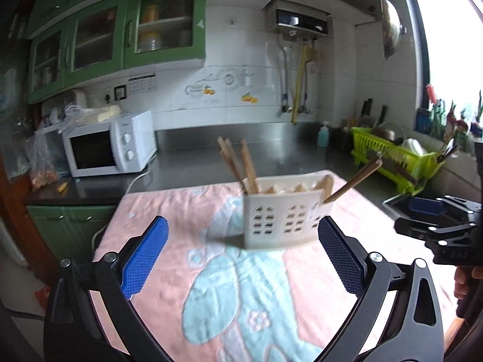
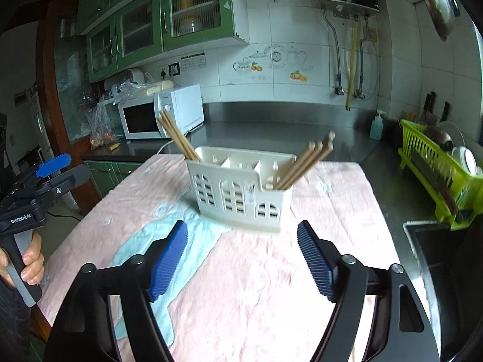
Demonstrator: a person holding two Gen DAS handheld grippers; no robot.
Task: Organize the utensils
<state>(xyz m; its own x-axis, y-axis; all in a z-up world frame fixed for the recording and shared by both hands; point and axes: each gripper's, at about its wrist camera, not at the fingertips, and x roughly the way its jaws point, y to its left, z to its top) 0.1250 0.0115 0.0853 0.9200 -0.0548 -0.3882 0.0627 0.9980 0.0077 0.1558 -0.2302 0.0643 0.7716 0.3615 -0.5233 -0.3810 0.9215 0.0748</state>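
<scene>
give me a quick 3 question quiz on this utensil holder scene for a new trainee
1. True or false: the left gripper and the right gripper both have their jaws open with nothing between them.
2. Multiple choice: the white utensil holder stands on A) the bare steel counter, B) the pink towel, C) the green dish rack.
3. Fill in: the wooden chopsticks sit in the two ___ compartments of the holder, and the middle one looks empty.

Key: 1 true; 2 B; 3 end (outer)
</scene>
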